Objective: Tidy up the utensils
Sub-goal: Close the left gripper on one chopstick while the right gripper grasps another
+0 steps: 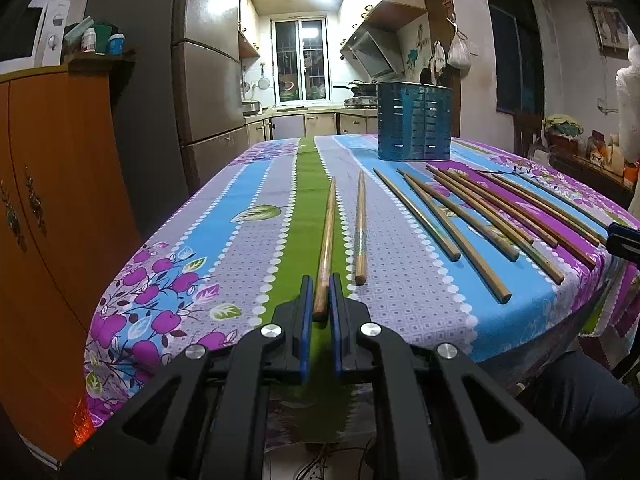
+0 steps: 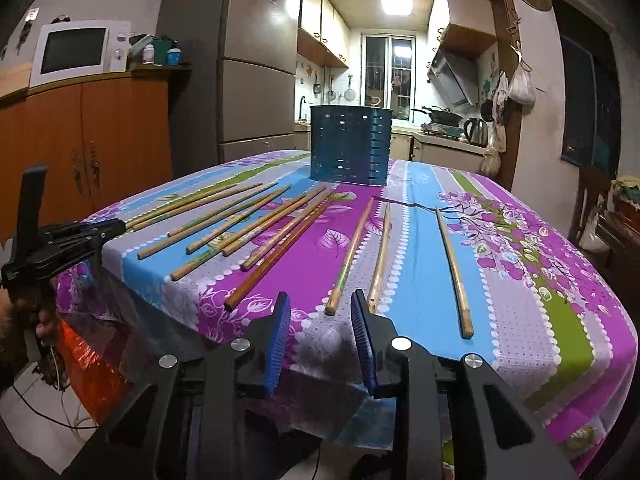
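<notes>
In the left wrist view my left gripper is shut on the near end of a wooden chopstick, which lies along the green stripe of the tablecloth. A second chopstick lies just to its right, and several more fan out further right. A blue slotted utensil holder stands upright at the back. In the right wrist view my right gripper stands open at the table's near edge. The near end of a green-patterned chopstick sits between its blue pads, untouched. The holder is straight ahead of it.
The left gripper shows at the table's left edge, a hand gripping its handle. Two loose chopsticks lie right of my right gripper. An orange cabinet and a fridge stand left of the table.
</notes>
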{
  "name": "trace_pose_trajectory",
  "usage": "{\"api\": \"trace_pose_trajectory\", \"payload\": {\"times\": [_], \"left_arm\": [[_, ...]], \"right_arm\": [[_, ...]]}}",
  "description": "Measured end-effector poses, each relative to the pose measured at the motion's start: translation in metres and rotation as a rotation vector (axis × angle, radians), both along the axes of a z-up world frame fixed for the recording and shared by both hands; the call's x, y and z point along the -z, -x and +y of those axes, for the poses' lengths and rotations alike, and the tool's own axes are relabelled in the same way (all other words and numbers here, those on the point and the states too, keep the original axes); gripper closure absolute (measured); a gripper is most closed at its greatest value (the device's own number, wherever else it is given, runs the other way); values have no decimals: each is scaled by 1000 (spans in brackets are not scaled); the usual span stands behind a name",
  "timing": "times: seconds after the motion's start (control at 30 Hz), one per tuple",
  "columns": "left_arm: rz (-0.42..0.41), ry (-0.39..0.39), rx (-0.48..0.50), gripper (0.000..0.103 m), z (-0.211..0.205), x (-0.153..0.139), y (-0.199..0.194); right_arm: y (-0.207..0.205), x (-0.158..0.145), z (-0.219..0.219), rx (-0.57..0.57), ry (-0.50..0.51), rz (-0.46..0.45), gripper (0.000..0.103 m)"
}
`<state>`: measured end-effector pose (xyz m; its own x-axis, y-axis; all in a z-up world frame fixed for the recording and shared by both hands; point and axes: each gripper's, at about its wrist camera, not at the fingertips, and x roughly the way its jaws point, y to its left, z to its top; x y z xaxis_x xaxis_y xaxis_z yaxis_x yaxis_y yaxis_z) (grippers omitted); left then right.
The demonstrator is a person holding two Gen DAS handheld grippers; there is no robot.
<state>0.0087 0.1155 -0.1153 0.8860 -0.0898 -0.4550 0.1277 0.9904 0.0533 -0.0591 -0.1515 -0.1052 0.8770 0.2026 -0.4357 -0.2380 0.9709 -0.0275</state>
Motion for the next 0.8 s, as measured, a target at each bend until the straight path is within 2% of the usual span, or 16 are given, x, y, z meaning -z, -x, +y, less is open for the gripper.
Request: {"api": "trace_pose_trajectory", "payload": {"times": [0.17, 0.5, 0.57, 0.8], "left_arm": [[0, 3, 1, 96, 0, 0, 0], [-25, -18, -3, 97, -5, 3, 6], [-31, -27, -3, 97, -6, 4, 8], [-68, -29, -3, 97, -6, -5, 17]], "right_arm": [[-17, 4, 3, 55, 0, 39, 88], [-18, 8, 6, 94, -2, 50, 89], [-17, 9, 6, 89, -8, 47, 93], [-4, -3, 11, 74, -9, -23, 95]]}}
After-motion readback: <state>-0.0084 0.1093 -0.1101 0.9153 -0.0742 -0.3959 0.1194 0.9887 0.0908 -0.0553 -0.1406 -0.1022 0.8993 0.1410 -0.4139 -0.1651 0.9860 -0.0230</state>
